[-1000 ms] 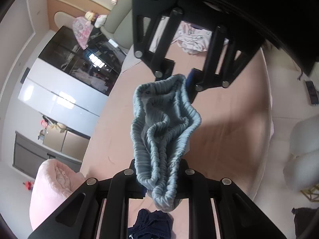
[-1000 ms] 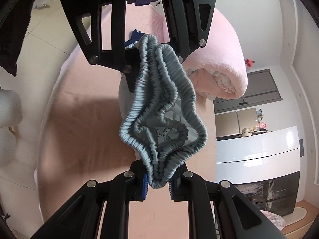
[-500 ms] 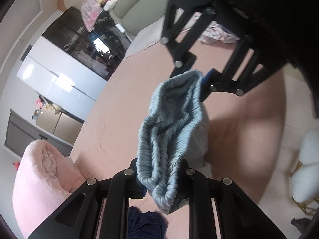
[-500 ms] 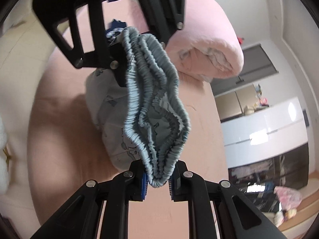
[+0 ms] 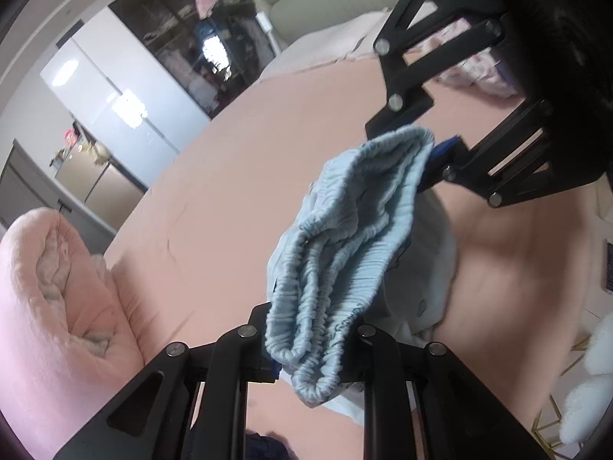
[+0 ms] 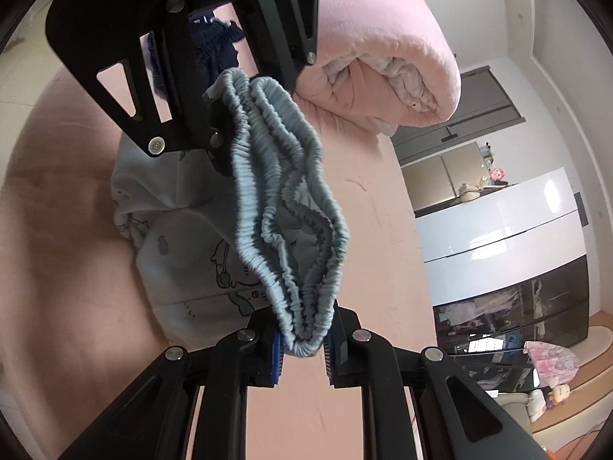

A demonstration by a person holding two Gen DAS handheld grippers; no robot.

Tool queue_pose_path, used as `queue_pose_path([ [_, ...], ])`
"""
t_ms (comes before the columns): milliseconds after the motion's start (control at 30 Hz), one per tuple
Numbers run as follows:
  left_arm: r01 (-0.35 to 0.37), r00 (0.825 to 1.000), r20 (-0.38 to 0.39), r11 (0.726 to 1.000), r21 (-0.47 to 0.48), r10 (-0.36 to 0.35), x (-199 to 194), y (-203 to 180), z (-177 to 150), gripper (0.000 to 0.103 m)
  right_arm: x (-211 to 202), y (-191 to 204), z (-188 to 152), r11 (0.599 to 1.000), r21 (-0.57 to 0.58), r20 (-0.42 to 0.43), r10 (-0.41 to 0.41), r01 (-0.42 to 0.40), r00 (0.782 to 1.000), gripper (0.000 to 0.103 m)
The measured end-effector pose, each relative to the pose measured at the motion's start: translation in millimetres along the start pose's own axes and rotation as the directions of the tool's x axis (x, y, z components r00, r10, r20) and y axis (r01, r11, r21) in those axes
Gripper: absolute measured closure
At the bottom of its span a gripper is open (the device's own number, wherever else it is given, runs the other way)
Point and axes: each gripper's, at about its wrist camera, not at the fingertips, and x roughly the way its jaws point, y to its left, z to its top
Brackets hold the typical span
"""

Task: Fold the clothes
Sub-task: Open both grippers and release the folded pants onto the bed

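Lower now: both grippers (image 6: 302, 349) gripping waistband (image 6: 283, 207).

no readable text, label, brand, number or sign anywhere in either view

Each wrist camera sat close behind its own fingers, angled down at the pink bed (image 5: 237, 199). The two faced one another across the blue waistband (image 6: 283, 207), so both showed it, the bed and the opposite gripper.
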Motion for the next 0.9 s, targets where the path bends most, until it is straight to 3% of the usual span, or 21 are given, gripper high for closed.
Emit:
queue_pose_path([
  [200, 0.034, 0.991, -0.124, 0.997, -0.070, -0.042, 28, 11, -3, 0.080, 13, 8, 7, 0.997, 0.051, -0.021, 0.061, -0.060, 0.998, 0.088],
  [267, 0.024, 0.988, -0.152, 0.995, -0.094, -0.038, 36, 13, -3, 0.069, 26, 5, 7, 0.995, 0.065, -0.036, 0.078, -0.076, 0.996, 0.088],
  [333, 0.006, 0.981, -0.189, 0.992, -0.130, -0.031, 43, 18, -4, 0.039, 36, 1, 6, 0.991, 0.094, -0.053, 0.103, -0.097, 0.993, 0.087],
  [400, -0.002, 0.976, -0.214, 0.987, -0.163, -0.033, 47, 25, -4, 0.031, 46, -6, 4, 0.983, 0.139, -0.075, 0.130, -0.119, 0.989, 0.083],
  [600, -0.021, 0.981, -0.192, 0.959, -0.284, -0.036, 38, 49, -4, 0.024, 60, -36, -7, 0.944, 0.312, -0.097, 0.139, -0.102, 0.986, 0.063],
  [700, -0.007, 0.981, -0.183, 0.929, -0.371, -0.065, 32, 59, -7, 0.024, 60, -52, -14, 0.917, 0.392, -0.101, 0.126, -0.077, 0.987, 0.038],
  [833, 0.014, 0.977, -0.186, 0.894, -0.447, -0.109, 24, 63, -12, 0.023, 64, -65, -24, 0.873, 0.476, -0.101, 0.172, -0.104, 0.980, 0.038],
  [900, 0.058, 0.974, -0.164, 0.868, -0.494, -0.158, 17, 62, -18, 0.023, 62, -67, -32, 0.834, 0.532, -0.076, 0.220, -0.147, 0.973, 0.038],
])
